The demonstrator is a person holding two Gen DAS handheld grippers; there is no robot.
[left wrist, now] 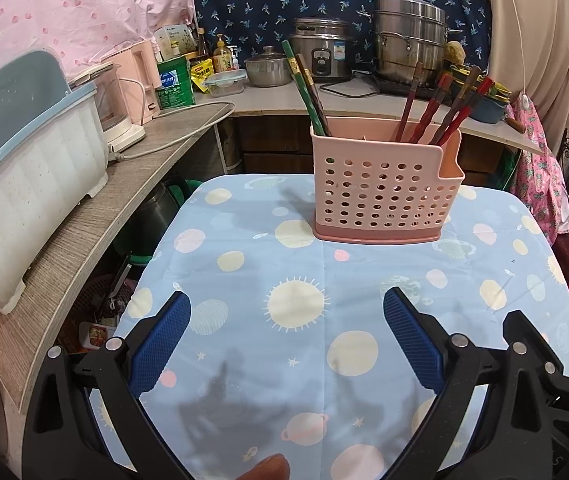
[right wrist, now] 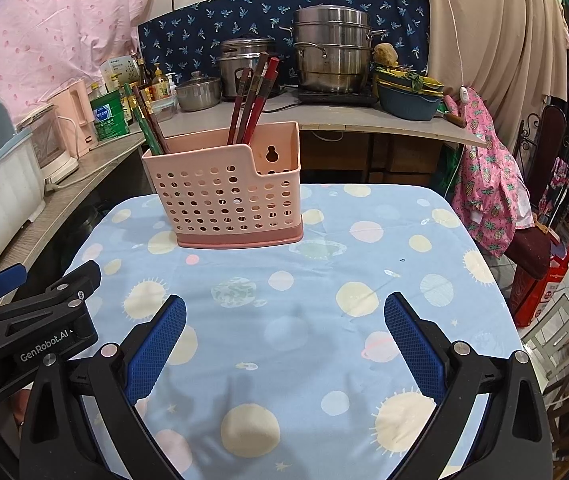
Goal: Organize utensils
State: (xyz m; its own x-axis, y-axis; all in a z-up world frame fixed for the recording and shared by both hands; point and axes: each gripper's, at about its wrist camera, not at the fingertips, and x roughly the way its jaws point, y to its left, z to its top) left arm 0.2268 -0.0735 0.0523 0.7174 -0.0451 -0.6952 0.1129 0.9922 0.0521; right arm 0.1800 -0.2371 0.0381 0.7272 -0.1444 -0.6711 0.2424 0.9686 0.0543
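A pink perforated utensil holder (left wrist: 384, 196) (right wrist: 228, 196) stands upright at the far side of the table. Green and dark chopsticks (left wrist: 308, 92) (right wrist: 146, 120) lean in its left compartment. Red and brown chopsticks (left wrist: 444, 108) (right wrist: 254, 96) stand in another compartment further right. My left gripper (left wrist: 286, 308) is open above the cloth, well short of the holder, with nothing between its blue pads. My right gripper (right wrist: 284, 310) is also open and empty, nearer the table's front. The left gripper's black body (right wrist: 24, 328) shows at the left of the right wrist view.
The table wears a blue cloth (left wrist: 296, 360) (right wrist: 324, 272) with planets and suns. A wooden counter (left wrist: 84, 216) runs along the left with a white dish rack (left wrist: 24, 184). Pots (left wrist: 408, 40), a rice cooker (left wrist: 322, 50) and bottles fill the back shelf. Chairs and pink fabric (right wrist: 492, 184) stand right.
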